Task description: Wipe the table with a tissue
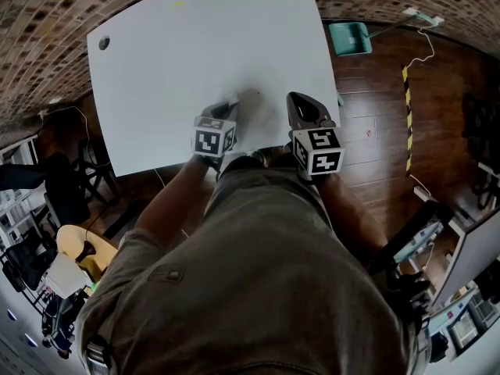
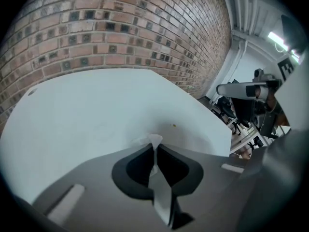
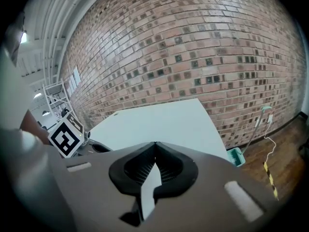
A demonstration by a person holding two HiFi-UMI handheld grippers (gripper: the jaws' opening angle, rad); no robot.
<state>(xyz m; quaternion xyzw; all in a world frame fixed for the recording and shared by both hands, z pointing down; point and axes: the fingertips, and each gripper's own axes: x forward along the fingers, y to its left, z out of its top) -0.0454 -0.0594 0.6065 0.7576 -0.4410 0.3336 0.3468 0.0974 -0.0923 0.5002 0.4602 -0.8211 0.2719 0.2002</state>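
Observation:
A white table point(image 1: 203, 45) fills the upper middle of the head view. My left gripper point(image 1: 233, 101) is low over the table's near edge, shut on a small white tissue point(image 2: 154, 140) that pokes out beyond its tips, down at the tabletop point(image 2: 96, 105). In the head view the tissue point(image 1: 232, 99) is only a pale scrap at the jaw tips. My right gripper point(image 1: 293, 98) hovers at the near edge to the right, shut with nothing in it; in its own view the tips point(image 3: 155, 143) meet over the table point(image 3: 154, 120).
A dark round hole point(image 1: 104, 43) marks the table's far left corner and a yellowish speck point(image 1: 178, 5) lies near the far edge. A teal dustpan point(image 1: 350, 37) sits on the wood floor to the right. Chairs point(image 1: 70, 186) stand at the left. A brick wall point(image 3: 193, 47) rises behind.

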